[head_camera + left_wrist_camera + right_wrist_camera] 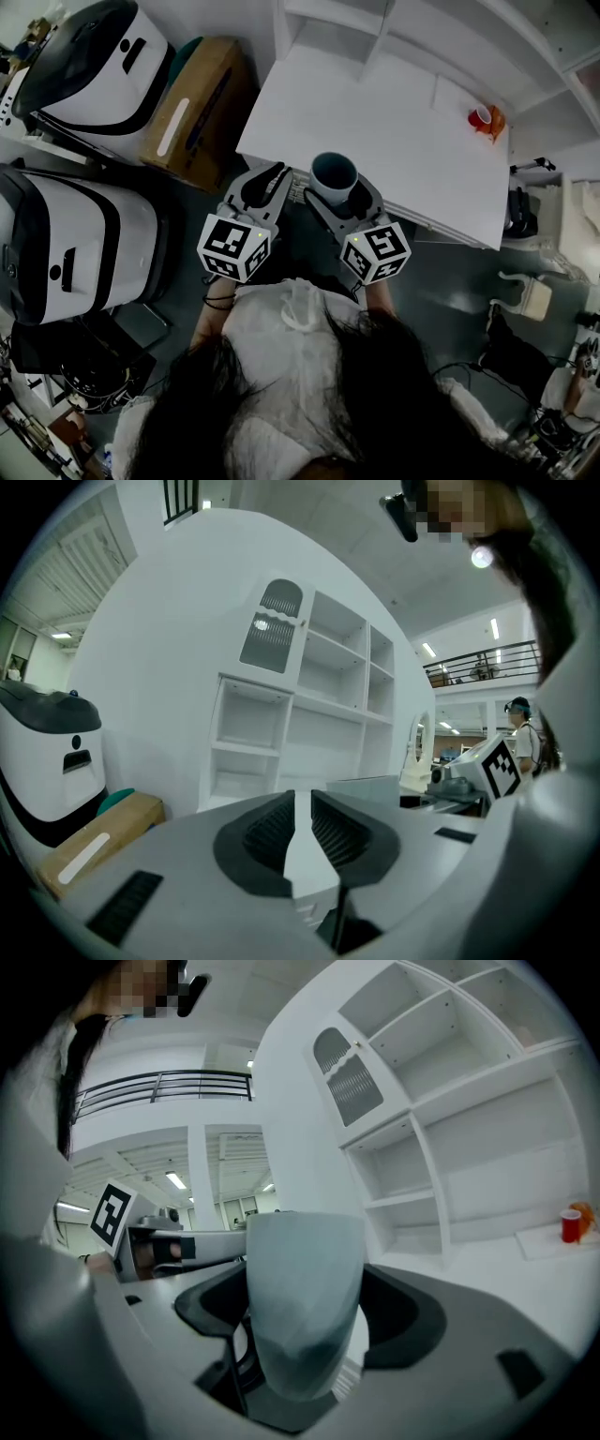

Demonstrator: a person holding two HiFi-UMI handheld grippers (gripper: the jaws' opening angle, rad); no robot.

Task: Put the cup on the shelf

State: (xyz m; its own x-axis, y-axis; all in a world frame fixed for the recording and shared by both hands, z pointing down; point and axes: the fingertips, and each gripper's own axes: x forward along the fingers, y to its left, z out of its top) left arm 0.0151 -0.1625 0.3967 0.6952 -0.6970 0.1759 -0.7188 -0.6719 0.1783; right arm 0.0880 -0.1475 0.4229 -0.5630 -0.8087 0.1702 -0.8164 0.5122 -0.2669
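A pale blue-grey cup [334,175] [302,1302] stands upright between the jaws of my right gripper [335,195] [305,1312], which is shut on it at the near edge of the white table [394,122]. My left gripper [266,186] [300,834] hangs beside it to the left, its jaws nearly together with nothing between them. The white shelf unit [300,714] [450,1138] with open compartments rises beyond the table.
A small red cup [482,117] [569,1225] with an orange thing sits at the table's far right. A cardboard box [192,108] [89,841] and two large white-and-black machines [94,66] stand to the left. Cables and clutter lie on the floor.
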